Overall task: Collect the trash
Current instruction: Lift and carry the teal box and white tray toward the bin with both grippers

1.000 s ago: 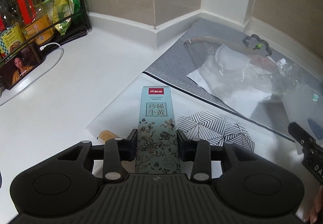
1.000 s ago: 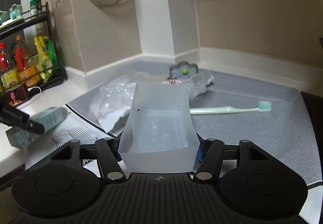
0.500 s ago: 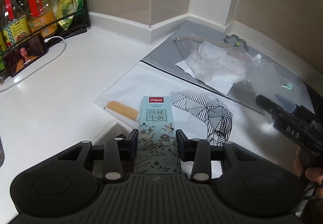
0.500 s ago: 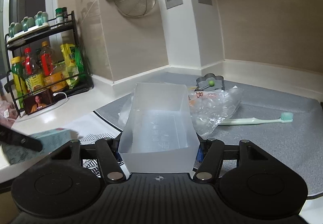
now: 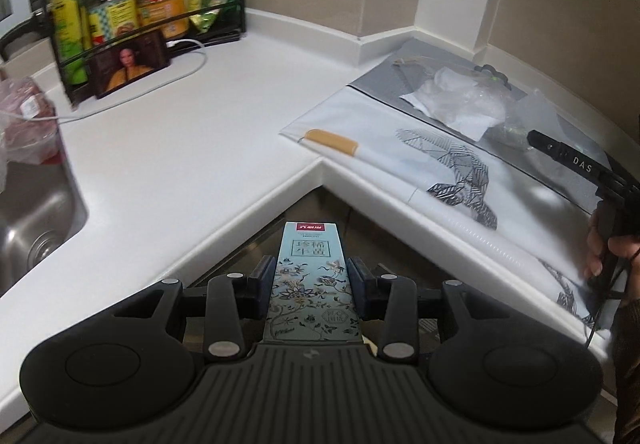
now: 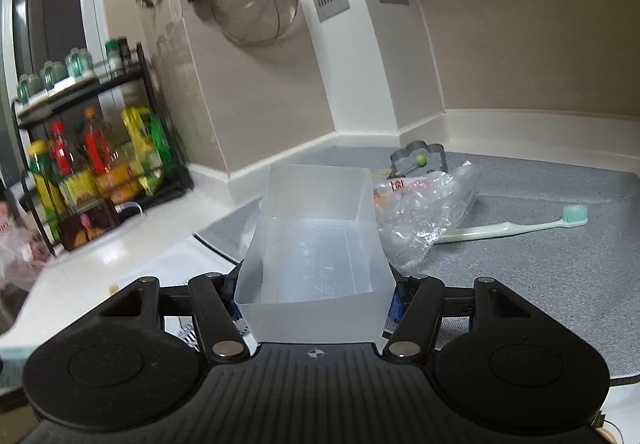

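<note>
- White countertop (image 5: 168, 148) now fills my left view from farther back; a second ago I was low over the patterned sheet (image 5: 452, 168).
- My left gripper (image 5: 312, 276) stays clamped on the floral box (image 5: 312, 284), which now hangs past the counter's inner corner, over the floor gap.
- My right gripper (image 6: 316, 296) keeps the translucent tub (image 6: 316, 252) pinched, higher above the grey mat (image 6: 540, 264).
- Crumpled plastic bag (image 6: 424, 204) and toothbrush (image 6: 516, 228) lie unmoved on the mat.
</note>
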The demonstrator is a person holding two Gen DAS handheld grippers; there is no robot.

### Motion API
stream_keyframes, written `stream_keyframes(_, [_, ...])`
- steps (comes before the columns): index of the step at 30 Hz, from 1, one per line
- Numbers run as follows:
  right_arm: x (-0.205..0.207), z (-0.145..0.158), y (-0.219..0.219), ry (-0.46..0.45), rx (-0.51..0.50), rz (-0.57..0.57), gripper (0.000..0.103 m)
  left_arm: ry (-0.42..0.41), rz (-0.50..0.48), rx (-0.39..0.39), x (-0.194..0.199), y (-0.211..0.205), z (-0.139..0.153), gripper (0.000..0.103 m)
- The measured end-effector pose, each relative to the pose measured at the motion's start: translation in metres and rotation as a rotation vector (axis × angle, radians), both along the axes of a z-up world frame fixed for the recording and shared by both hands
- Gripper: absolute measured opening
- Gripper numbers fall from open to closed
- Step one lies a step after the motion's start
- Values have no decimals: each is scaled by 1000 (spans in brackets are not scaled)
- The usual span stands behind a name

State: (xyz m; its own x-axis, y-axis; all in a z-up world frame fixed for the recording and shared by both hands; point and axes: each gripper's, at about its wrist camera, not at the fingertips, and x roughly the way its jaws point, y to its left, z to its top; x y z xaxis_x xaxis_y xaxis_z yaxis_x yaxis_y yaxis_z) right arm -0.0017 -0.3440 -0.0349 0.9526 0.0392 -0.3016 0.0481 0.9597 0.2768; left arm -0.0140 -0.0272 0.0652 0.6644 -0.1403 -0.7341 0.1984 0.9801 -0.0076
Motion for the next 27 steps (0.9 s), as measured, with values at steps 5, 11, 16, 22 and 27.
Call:
stream_keyframes(5, [-21, 7, 29, 0, -132, -24, 64, 6, 40, -36, -20, 30, -1, 43])
stream_keyframes(11, [-77, 28, 73, -45, -171, -21, 64, 3, 66, -57, -41, 55, -10, 43])
stream_keyframes(16, [-127, 35, 121, -47, -188, 44, 64, 0, 62, -42, -62, 64, -26, 43])
stream_keyframes(22, [-165, 10, 178, 75, -233, 164, 64, 26, 45, -18, -86, 72, -53, 43])
stream_keyframes(27, [-186, -19, 216, 181, -246, 232, 64, 21, 35, 8, -102, 75, -69, 43])
